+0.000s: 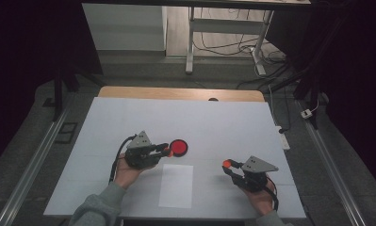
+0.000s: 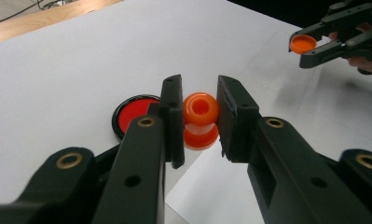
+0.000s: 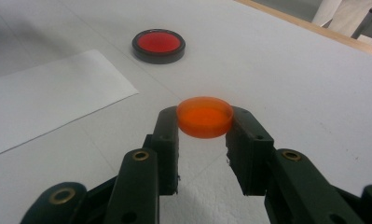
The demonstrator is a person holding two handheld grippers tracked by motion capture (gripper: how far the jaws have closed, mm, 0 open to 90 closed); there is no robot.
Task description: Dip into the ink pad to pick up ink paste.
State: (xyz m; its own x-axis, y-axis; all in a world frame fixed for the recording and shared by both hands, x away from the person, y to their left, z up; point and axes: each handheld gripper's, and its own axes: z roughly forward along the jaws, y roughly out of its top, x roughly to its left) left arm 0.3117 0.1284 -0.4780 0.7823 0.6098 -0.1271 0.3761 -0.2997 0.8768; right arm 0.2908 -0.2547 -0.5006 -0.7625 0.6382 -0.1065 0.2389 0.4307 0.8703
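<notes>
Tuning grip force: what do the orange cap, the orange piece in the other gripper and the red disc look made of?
Orange cap: translucent plastic, likely; light glows through its thin wall. Orange bottle-like piece: glossy moulded plastic, with highlights on its rounded rim. Red disc: matte black rim, smooth red face; probably plastic, can't be sure.

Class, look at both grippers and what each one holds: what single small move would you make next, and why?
Probably bring the right gripper with its orange cap across toward the left gripper. The left one is shut on a small orange bottle whose round mouth is open, and the cap is held apart from it, so the two seem meant to be joined.
</notes>
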